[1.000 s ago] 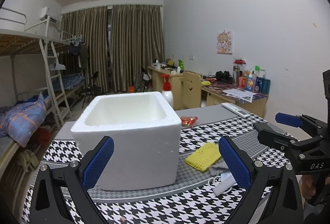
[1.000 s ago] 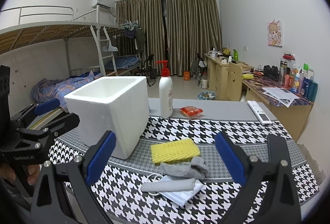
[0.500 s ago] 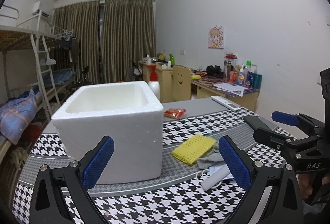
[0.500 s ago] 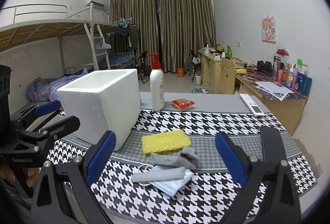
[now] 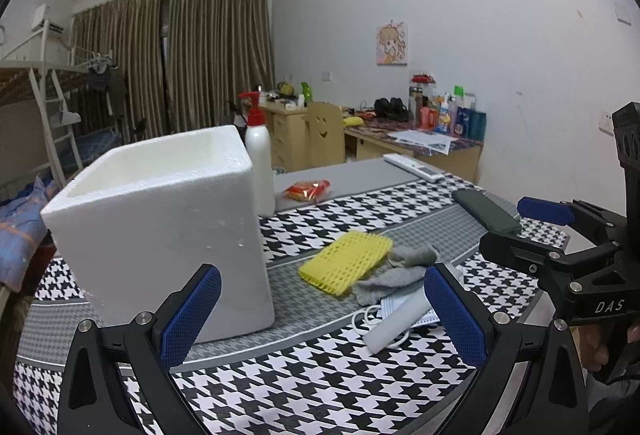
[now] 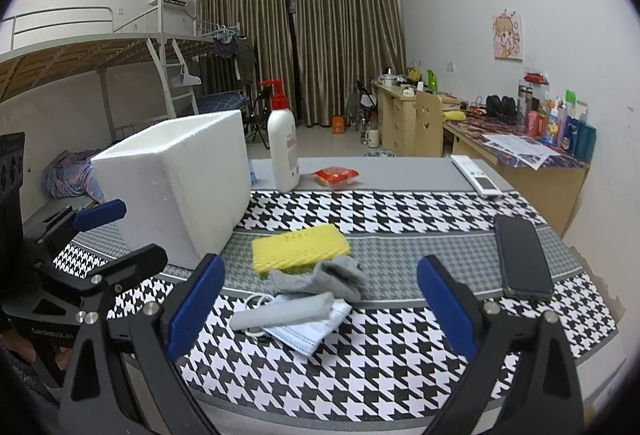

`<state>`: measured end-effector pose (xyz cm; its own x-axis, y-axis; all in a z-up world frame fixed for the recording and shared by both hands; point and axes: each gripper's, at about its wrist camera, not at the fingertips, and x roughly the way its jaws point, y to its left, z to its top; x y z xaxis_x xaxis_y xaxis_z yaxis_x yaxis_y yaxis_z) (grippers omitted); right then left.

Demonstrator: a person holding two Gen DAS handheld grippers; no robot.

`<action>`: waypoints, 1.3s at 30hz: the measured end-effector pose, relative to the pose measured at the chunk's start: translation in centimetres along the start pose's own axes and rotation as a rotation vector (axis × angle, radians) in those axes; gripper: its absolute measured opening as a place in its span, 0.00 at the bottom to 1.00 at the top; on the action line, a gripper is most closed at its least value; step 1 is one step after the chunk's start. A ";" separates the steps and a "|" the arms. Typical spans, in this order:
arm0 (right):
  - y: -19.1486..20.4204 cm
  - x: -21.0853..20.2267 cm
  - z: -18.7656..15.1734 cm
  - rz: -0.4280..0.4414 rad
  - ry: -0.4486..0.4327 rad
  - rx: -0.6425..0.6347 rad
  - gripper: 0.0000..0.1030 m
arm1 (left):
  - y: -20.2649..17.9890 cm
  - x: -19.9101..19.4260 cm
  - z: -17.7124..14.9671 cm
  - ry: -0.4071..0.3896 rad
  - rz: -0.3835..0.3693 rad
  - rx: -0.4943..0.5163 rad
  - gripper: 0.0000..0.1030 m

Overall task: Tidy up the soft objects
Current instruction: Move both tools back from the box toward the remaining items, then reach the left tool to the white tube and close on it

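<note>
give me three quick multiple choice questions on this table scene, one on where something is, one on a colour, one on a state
1. Where does the grey sock lie?
A. inside the foam box
B. against the yellow sponge, partly over the face mask
C. on the phone

2. What colour is the pump bottle's pump head?
A. red
B. green
C. black

3. How does the right gripper stand?
A. shut on the sock
B. shut on the sponge
C. open and empty

Answers: 1 B, the sock touches the yellow sponge and overlaps the face mask, outside the foam box. 2 A, the pump top is red above a white body. 3 C, its blue pads are spread wide with nothing between them.
</note>
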<state>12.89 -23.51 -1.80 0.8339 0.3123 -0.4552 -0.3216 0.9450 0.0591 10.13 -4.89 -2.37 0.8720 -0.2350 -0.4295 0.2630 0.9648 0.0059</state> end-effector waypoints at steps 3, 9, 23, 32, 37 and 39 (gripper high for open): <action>-0.5 0.2 -0.4 -0.008 0.012 0.013 0.96 | -0.5 0.4 -0.3 0.017 -0.023 0.019 0.99; -1.3 0.5 -1.0 -0.011 0.032 0.029 0.96 | -1.7 1.9 -0.9 0.071 -0.076 0.054 0.99; -2.6 1.5 -1.8 -0.020 0.076 0.061 0.96 | -3.4 5.2 -1.6 0.196 -0.167 0.116 0.84; -3.3 1.8 -2.1 -0.020 0.086 0.084 0.96 | -3.8 7.0 -2.1 0.276 -0.221 0.126 0.67; -3.5 1.9 -2.3 -0.017 0.088 0.090 0.96 | -4.1 7.6 -2.3 0.299 -0.233 0.129 0.61; -3.5 1.9 -2.4 -0.016 0.089 0.092 0.96 | -4.2 7.9 -2.4 0.307 -0.234 0.132 0.58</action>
<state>14.58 -26.47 -5.02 0.7939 0.2911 -0.5339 -0.2629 0.9560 0.1304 14.92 -10.53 -7.98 0.6235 -0.3807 -0.6828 0.5079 0.8613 -0.0164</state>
